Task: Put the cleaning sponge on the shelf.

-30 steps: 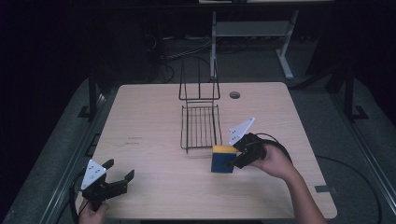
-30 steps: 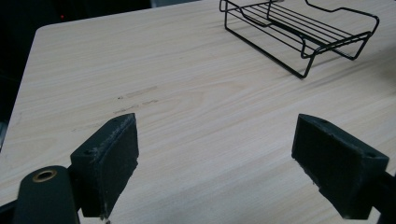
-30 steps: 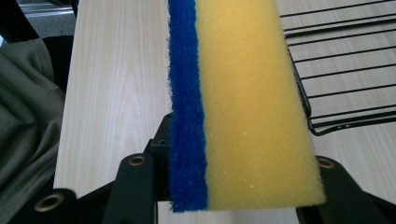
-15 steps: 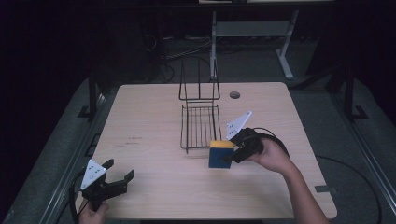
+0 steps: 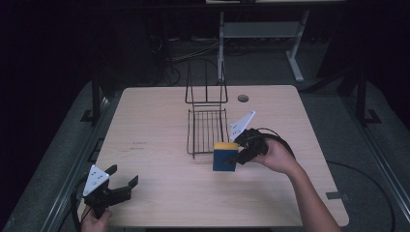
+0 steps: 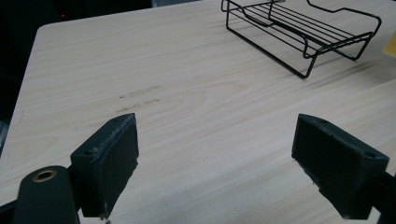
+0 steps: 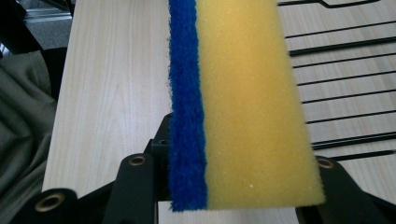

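A yellow sponge with a blue scouring side (image 5: pixel 225 156) (image 7: pixel 243 98) hangs just above the table, clamped in my right gripper (image 5: pixel 237 157) right of the table's middle. It sits at the near right corner of a black wire rack (image 5: pixel 207 128) (image 6: pixel 303 35), whose bars also run along the right of the right gripper view (image 7: pixel 345 70). My left gripper (image 5: pixel 122 178) (image 6: pixel 215 158) rests low at the table's front left corner, jaws wide apart with bare wood between them.
The wooden table (image 5: pixel 154 125) has a round cable hole (image 5: pixel 243 98) at the back right. The rack has a tall upright back (image 5: pixel 206 87). A metal stand (image 5: pixel 261 34) is on the dark floor behind the table.
My right gripper has carried the sponge a little left and toward the rack's near corner. The left gripper has stayed put.
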Demonstrator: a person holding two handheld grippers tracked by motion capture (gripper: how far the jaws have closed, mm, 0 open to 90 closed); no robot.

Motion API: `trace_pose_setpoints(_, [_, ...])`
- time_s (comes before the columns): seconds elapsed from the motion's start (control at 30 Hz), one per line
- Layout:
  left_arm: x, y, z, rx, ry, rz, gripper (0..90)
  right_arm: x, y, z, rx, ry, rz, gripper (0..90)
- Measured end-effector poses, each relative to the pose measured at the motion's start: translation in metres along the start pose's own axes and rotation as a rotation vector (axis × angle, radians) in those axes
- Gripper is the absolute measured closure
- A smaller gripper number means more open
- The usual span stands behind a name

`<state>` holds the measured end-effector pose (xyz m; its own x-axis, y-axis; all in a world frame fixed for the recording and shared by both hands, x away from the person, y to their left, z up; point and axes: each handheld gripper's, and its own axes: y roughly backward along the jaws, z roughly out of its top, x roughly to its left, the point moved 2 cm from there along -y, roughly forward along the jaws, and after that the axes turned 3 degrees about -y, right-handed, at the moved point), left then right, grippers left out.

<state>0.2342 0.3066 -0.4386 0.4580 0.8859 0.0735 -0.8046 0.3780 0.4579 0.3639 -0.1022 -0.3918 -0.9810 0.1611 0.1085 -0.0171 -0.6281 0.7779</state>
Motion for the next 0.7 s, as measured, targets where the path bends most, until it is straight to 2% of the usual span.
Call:
trace_pose_setpoints(0.23, [0.000, 0.000, 0.000, -0.001, 0.001, 0.002, 14.1, -0.003, 0.003, 0.006, -0.001, 0.007, -0.005, 55.1])
trace_pose_setpoints(0.57, [0.000, 0.001, 0.001, -0.005, 0.004, -0.002, 14.1, -0.017, 0.007, 0.019, -0.023, 0.003, -0.013, 55.1])
trace_pose_setpoints(0.7, [0.000, 0.000, 0.000, -0.004, 0.005, -0.001, 14.1, -0.021, 0.008, 0.023, -0.016, -0.001, -0.018, 55.1])
